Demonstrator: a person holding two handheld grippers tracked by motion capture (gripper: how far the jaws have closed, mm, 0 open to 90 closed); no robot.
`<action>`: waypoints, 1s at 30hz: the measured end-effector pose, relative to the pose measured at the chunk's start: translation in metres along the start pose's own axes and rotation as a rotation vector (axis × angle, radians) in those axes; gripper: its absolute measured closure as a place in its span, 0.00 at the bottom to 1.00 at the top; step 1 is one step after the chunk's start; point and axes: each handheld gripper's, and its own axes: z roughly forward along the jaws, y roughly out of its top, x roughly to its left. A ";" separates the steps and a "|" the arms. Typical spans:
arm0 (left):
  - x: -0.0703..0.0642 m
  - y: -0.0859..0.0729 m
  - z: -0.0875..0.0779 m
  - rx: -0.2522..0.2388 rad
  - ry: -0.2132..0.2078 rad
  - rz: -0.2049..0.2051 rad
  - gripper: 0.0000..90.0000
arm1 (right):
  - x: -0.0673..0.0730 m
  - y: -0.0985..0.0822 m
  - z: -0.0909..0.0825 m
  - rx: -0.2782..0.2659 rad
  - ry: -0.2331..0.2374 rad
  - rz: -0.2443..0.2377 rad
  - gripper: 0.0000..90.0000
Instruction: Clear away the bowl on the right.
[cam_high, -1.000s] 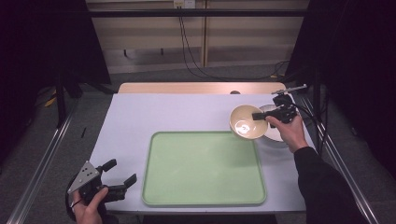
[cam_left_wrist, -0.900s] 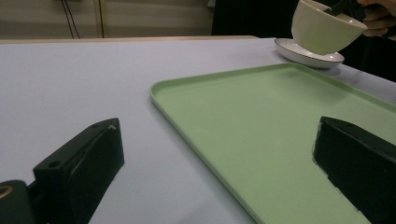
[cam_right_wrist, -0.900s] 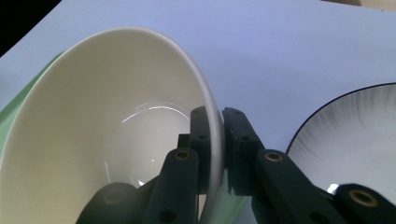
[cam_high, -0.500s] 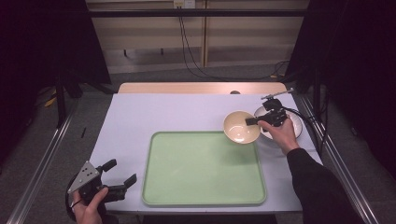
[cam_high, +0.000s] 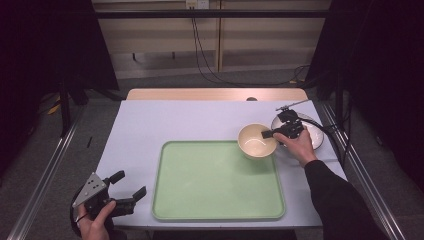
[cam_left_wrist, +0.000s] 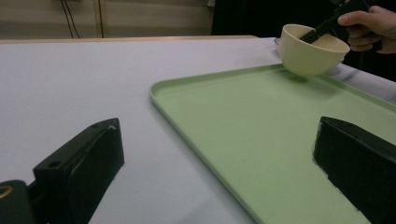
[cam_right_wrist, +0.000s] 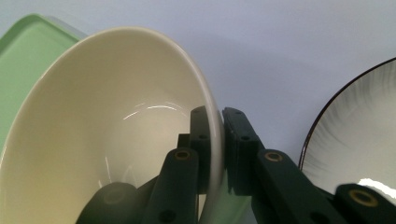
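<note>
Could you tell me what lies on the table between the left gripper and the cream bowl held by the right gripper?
The green tray lies between the left gripper and the cream bowl, as the high view shows.

pale lilac tabletop: landmark | flat light-green rectangular plastic tray: on its near middle | white ribbed plate with dark rim: at its right edge, just beyond the tray's far right corner | black cables: on the floor behind it
</note>
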 end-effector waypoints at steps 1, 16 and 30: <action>0.001 0.000 -0.001 0.001 -0.004 0.005 0.02 | 0.001 0.000 0.001 0.006 -0.005 0.006 0.92; 0.001 0.000 -0.001 0.001 -0.005 0.003 0.02 | 0.001 -0.004 0.012 0.036 -0.028 0.014 0.92; 0.001 0.000 0.000 0.000 -0.005 0.002 0.02 | -0.004 -0.010 0.016 0.053 -0.041 -0.003 0.93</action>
